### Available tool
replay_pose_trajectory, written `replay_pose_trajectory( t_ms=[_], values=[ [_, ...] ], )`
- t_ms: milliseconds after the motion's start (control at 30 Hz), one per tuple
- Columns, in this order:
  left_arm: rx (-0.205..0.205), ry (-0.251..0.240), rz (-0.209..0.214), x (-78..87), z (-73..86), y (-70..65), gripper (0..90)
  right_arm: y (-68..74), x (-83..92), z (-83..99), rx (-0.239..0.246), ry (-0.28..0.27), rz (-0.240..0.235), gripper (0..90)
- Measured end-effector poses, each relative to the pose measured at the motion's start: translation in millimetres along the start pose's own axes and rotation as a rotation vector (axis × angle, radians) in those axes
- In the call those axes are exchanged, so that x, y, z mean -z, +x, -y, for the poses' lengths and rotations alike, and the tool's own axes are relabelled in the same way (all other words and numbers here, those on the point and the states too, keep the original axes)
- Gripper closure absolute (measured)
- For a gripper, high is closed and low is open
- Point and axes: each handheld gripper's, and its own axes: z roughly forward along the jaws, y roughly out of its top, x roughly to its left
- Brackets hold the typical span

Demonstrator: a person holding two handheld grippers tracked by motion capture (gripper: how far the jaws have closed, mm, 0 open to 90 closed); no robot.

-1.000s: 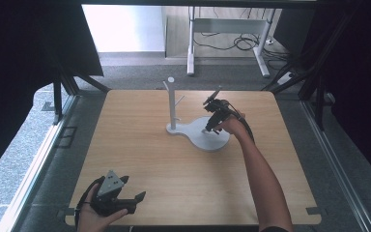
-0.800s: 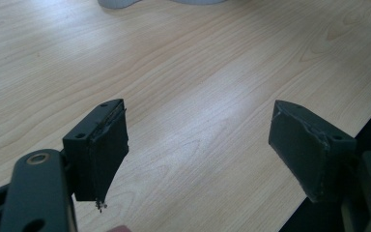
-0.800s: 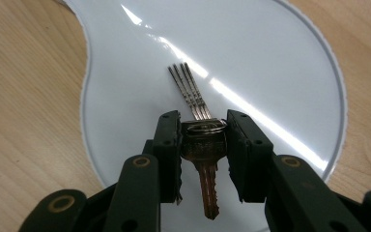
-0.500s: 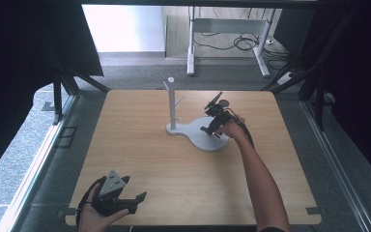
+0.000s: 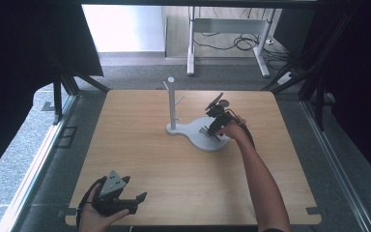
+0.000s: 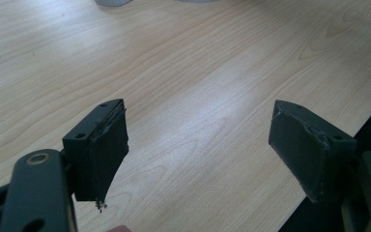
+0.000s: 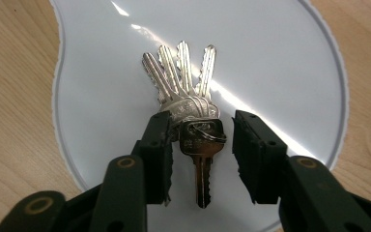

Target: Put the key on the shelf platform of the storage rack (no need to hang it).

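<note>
On the flat white base plate (image 7: pixel 280 63) of the key stand, which sits on the far half of the light wooden desk (image 5: pixel 174 174) slightly right of centre, lies a bunch of silver metal keys (image 7: pixel 188 104) joined on a ring. Four keys fan out away from the camera in the right gripper view; a fifth points back between the jaws. The bunch rests flat on the plate.

The right gripper (image 7: pixel 200 145) is positioned directly over the bunch, jaws down. Its jaws have just been opening: the key heads and ring lie between the two black pads, with a clear gap on the right pad's side (the left pad is just beside the key heads, and contact there cannot be confirmed). The keys are released, not clamped. In the high view the right gripper (image 5: pixel 216 126) stands on the plate's rounded end, toward the desk's right edge, held by the person's extended right arm.

The stand's thin white upright post (image 5: pixel 172 104) with its short pegs rises from the plate's narrow end, well apart from the keys.

The left gripper (image 5: pixel 135 199) rests near the desk's near-left corner, in the person's left hand. Its jaws stand wide apart over bare wood, holding nothing (image 6: pixel 198 145).
</note>
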Motion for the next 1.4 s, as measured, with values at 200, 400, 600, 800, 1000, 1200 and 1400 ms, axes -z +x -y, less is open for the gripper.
replay_pose_trajectory(
  t_ms=[200, 400, 600, 800, 1000, 1200, 1400],
  values=[
    [0.0, 0.001, 0.0, -0.3, 0.4, 0.3, 22.1, 0.4, 12.9, 2.3, -0.012, -0.042, 0.028, 49.3],
    [0.002, 0.0, -0.005, 0.4, 0.6, 0.8, 22.1, 4.5, 31.7, 10.8, -0.009, -0.083, 0.022, 46.1],
    [-0.005, 0.003, -0.009, -0.3, -0.2, -1.7, 22.1, 7.9, 50.4, 28.8, -0.003, -0.123, 0.003, 44.8],
    [-0.01, 0.007, -0.014, -1.2, -0.8, -3.0, 22.1, 8.1, 64.5, 54.5, 0.007, -0.166, -0.018, 43.7],
    [-0.008, 0.013, -0.025, -2.0, -0.5, -2.2, 22.2, 8.6, 73.3, 86.6, 0.012, -0.215, -0.03, 42.2],
    [-0.01, 0.024, -0.026, -6.0, -1.0, -4.0, 22.2, 9.1, 78.1, 127.1, -0.015, -0.263, -0.054, 41.2],
    [-0.025, 0.044, -0.02, -13.9, -1.8, -8.6, 22.2, 8.2, 78.0, 175.1, -0.053, -0.321, -0.062, 40.9]
  ],
)
